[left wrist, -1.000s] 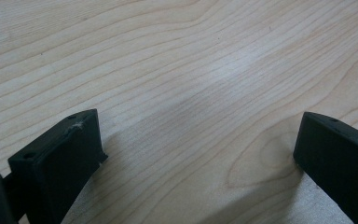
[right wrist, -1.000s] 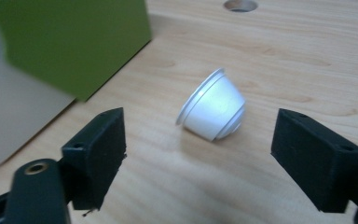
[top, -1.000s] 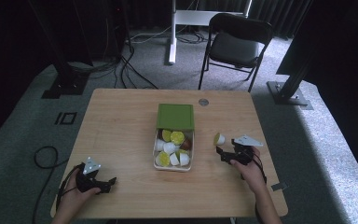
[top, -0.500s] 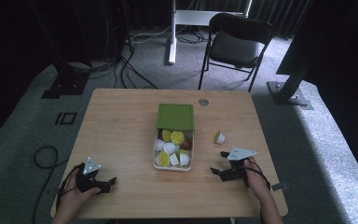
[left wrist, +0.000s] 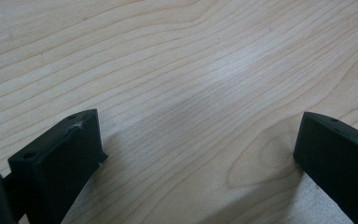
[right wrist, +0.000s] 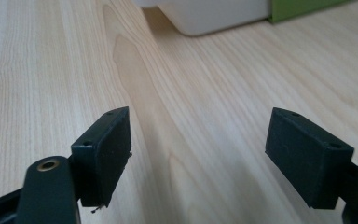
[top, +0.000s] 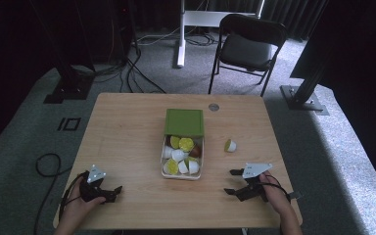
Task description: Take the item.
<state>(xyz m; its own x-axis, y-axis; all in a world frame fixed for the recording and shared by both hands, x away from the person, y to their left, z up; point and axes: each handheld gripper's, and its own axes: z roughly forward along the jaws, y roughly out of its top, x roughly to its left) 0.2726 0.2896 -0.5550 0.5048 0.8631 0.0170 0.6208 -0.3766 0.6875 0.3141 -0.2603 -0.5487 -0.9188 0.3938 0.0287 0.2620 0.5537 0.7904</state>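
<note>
right jaws: parted with nothing between them, bare wood showing in the gap in the right gripper view; they have just been closing a little.
right gripper (top: 234, 182): low over the worktop near its 5 o'clock corner, jaws pointing toward 9 o'clock, held by the right hand (top: 273, 192).
left jaws: wide apart, empty, only wood grain between them in the left gripper view.
left gripper (top: 113, 192): at the worktop's 7 o'clock corner, jaws pointing toward 3 o'clock, held in the left hand (top: 78, 205), well apart from the box.
loose piece (top: 230, 145): a small white and yellow-green piece lying alone on the worktop, at about 12 o'clock from the right gripper, near it but not touched, and just at 3 o'clock of the box.
box (top: 182, 175): white open box at the worktop's centre, holding white, yellow-green and one brownish pieces; its white wall shows at the top of the right gripper view (right wrist: 214, 16).
lid (top: 184, 122): green, lying flat at the box's 12 o'clock end, touching it.
worktop (top: 127, 137): light wood, with a small round grey disc (top: 214, 106) toward 12 o'clock.
beyond the worktop: a black chair (top: 247, 46) on grey carpet at 12 o'clock.
</note>
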